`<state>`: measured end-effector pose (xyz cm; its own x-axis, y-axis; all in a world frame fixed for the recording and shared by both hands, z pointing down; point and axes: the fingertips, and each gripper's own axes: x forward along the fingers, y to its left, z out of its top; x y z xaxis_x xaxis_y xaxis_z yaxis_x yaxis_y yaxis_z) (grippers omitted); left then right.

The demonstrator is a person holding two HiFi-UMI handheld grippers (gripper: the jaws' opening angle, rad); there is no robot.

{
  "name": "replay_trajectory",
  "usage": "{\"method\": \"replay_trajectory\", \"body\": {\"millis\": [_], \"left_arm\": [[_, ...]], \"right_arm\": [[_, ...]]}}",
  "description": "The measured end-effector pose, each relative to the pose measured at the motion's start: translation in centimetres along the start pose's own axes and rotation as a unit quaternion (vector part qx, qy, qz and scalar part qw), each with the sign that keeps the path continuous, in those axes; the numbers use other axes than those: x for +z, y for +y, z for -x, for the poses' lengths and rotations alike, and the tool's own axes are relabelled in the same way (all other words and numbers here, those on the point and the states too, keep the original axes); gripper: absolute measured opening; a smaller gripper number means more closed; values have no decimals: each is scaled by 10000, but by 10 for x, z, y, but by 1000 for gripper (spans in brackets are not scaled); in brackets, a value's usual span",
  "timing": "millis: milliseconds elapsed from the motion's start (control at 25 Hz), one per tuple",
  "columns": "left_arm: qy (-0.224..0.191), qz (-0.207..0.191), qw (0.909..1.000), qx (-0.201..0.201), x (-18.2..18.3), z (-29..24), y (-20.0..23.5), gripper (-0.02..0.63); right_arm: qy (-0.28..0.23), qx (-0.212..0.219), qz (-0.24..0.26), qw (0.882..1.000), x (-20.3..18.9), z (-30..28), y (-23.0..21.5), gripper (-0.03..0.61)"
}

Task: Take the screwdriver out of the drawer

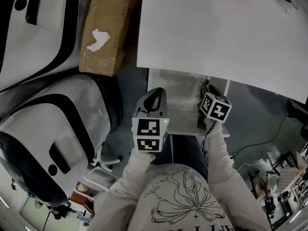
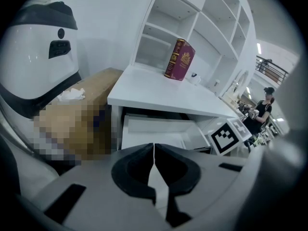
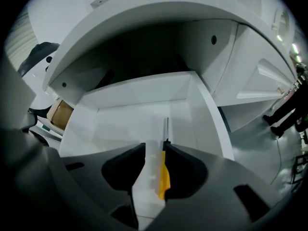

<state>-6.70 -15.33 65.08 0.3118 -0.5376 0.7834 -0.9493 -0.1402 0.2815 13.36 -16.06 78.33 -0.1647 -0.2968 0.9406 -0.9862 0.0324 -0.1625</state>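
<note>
The white drawer (image 3: pixel 120 114) stands pulled out under the desk top (image 1: pixel 216 28). A screwdriver (image 3: pixel 164 174) with a yellow handle and thin metal shaft lies on its floor, shaft pointing to the back. My right gripper (image 3: pixel 155 147) points steeply down into the drawer, jaws open, with the handle in the gap close by the right jaw. In the head view, the right gripper (image 1: pixel 206 91) reaches under the desk edge. My left gripper (image 2: pixel 154 147) is shut and empty, hanging over the left part of the drawer (image 1: pixel 185 117).
A cardboard box (image 1: pixel 108 28) stands left of the desk, beside large white and black machines (image 1: pixel 43 129). A dark red book (image 2: pixel 179 60) stands on the desk under white shelves. A person (image 2: pixel 263 110) stands far off at the right. Cables lie on the floor (image 1: pixel 260 143).
</note>
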Motion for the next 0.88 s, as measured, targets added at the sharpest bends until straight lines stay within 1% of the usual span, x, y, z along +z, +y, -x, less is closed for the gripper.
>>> {"method": "replay_trajectory", "body": {"millis": [240, 360, 720, 880], "left_arm": [[32, 43, 10000, -2, -1, -3, 3, 11], [44, 50, 10000, 12, -2, -5, 4, 11], [80, 100, 9999, 52, -5, -9, 9, 11], [118, 122, 9998, 45, -8, -11, 8, 11]], "right_arm": [[144, -199, 32, 9997, -2, -11, -8, 126], [191, -230, -22, 9996, -2, -15, -12, 125], [399, -271, 25, 9988, -10, -30, -18, 125], [501, -314, 102, 9982, -13, -35, -21, 112]]}}
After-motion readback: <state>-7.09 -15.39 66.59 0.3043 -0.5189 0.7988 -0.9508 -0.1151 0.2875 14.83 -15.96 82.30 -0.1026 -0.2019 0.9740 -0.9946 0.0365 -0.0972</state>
